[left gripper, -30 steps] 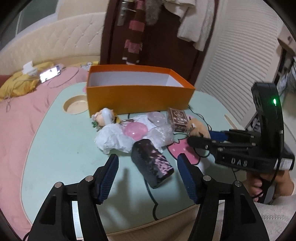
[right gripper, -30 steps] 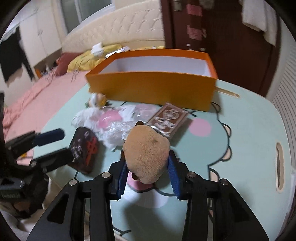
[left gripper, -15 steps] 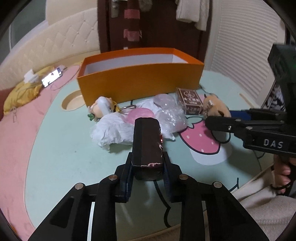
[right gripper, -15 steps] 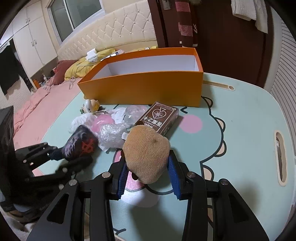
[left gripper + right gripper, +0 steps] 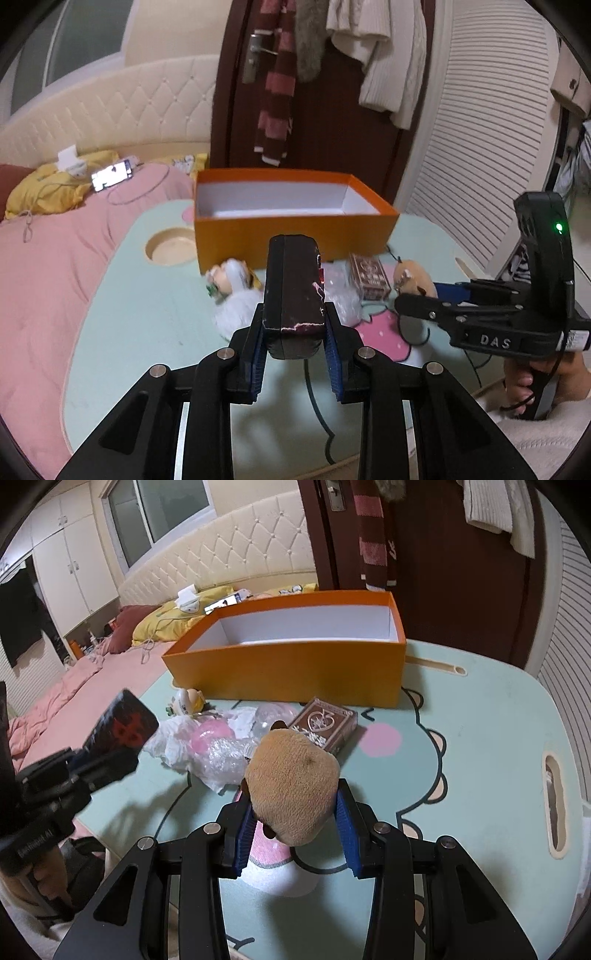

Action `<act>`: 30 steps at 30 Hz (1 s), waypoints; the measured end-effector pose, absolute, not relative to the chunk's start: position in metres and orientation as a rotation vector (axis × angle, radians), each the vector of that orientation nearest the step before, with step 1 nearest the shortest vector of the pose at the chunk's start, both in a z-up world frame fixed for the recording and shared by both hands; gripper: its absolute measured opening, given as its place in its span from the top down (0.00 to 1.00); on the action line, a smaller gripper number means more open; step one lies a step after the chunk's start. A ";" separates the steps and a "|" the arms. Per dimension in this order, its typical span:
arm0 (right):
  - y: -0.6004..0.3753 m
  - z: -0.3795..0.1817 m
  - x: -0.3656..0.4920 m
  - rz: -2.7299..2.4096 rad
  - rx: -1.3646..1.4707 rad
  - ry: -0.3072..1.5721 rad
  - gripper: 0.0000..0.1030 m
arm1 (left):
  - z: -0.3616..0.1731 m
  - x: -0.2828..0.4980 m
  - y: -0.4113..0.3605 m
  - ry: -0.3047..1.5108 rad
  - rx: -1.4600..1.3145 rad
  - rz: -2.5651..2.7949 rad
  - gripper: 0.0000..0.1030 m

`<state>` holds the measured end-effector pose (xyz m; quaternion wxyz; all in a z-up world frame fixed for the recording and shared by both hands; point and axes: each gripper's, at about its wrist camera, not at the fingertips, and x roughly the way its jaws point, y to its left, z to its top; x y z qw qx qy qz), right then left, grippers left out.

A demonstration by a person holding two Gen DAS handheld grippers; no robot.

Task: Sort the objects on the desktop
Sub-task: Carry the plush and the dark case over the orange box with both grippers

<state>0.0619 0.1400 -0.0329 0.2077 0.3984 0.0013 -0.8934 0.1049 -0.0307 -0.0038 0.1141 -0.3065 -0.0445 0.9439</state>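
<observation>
Gripping a boxy dark case (image 5: 293, 291), fuzzy plush (image 5: 291, 790).

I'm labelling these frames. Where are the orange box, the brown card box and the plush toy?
orange box (image 5: 295, 672): right wrist view, front wall.
brown card box (image 5: 325, 723): right wrist view, patterned top face.
plush toy (image 5: 291, 779): right wrist view, tan furry back.
</observation>
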 end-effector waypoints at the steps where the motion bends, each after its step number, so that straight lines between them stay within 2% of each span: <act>1: 0.140 -0.031 0.062 -2.488 1.098 0.008 0.60 | -0.002 0.103 -0.033 -0.132 -0.893 2.770 0.75; 17: 0.132 0.008 0.013 -2.477 0.980 -0.025 0.60 | 0.031 0.020 -0.030 -0.127 -0.826 2.766 0.75; 30: 0.114 0.007 -0.085 -2.558 1.013 -0.020 0.60 | 0.008 -0.066 -0.033 -0.164 -0.983 2.751 0.75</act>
